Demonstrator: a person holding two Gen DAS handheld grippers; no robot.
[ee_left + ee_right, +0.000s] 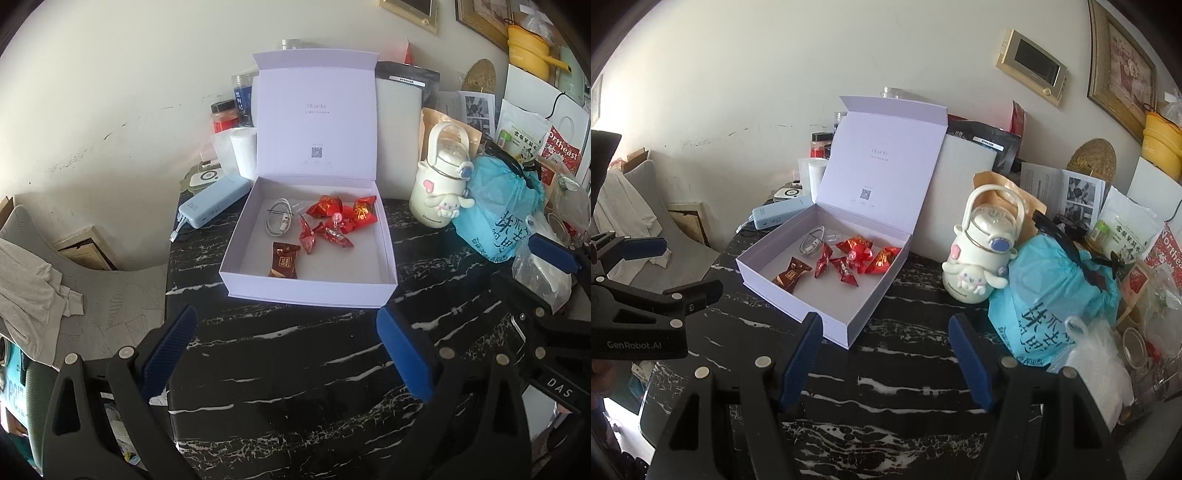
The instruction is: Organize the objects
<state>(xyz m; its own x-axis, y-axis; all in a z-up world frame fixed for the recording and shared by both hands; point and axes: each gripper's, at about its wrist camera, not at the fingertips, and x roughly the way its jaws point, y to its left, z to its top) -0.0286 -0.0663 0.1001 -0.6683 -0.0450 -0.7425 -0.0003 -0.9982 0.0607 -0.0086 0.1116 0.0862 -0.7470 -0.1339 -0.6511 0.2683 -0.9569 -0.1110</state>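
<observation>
Both grippers hover with fingers spread wide and empty: the left gripper [286, 354] and the right gripper [886, 360], each just before the open lilac cardboard box [388, 254] on the black white-veined marble surface [295, 369]. Inside the box lie red foil-wrapped candies [332, 218], a brown candy packet [283, 260] and a coiled white cable [277, 219]. A pale blue power bank [214, 201] rests left of the box; a cream cartoon-dog bottle [979, 254] stands right of it.

My left claw [286, 354] and right claw [885, 360] are black plastic frames with silver rivets and ribbed blue pads [404, 358]; white lettering reads "GenRobot.AI" and "DAS".
</observation>
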